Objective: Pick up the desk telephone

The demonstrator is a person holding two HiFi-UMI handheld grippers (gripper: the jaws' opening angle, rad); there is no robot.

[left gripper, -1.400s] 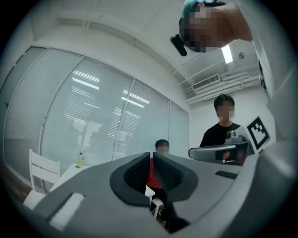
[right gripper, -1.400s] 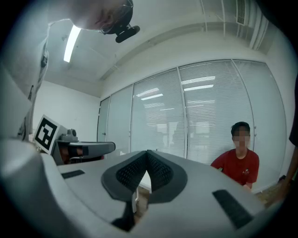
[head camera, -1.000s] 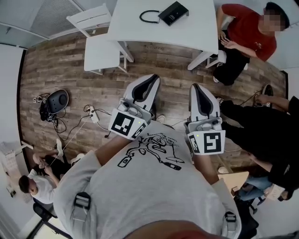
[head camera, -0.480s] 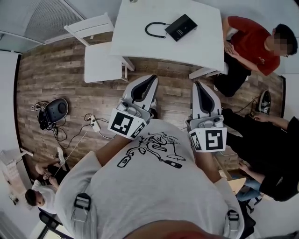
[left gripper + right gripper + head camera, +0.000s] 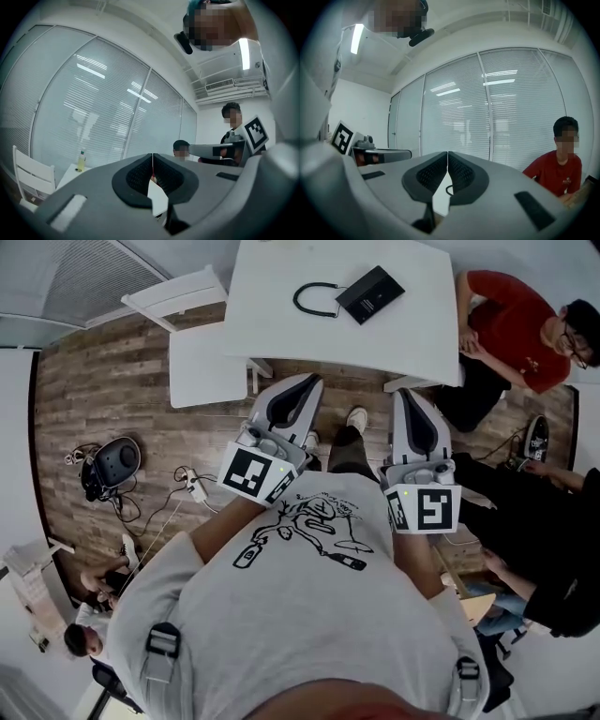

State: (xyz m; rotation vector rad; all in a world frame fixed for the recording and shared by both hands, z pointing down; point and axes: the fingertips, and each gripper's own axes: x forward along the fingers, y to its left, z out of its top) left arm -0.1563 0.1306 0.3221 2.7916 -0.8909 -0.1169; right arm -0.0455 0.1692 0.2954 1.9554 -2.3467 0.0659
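A small bottle (image 5: 81, 161) of yellowish liquid stands on the white table (image 5: 281, 329). The black phone (image 5: 370, 293) lies on the far part of that table, its cord (image 5: 314, 299) looped to the left, well ahead of both grippers. The left gripper (image 5: 307, 382) and right gripper (image 5: 410, 395) are held level side by side, each with its jaws together and nothing between them. A white chair (image 5: 197, 348) stands at the table's left and a person in a red shirt (image 5: 511, 320) sits at its right. The floor (image 5: 103, 381) is wood plank, and blinds (image 5: 506, 108) cover the glass wall. Since a second ago the grippers have come closer to the table, and the left tip now overlaps its near edge.
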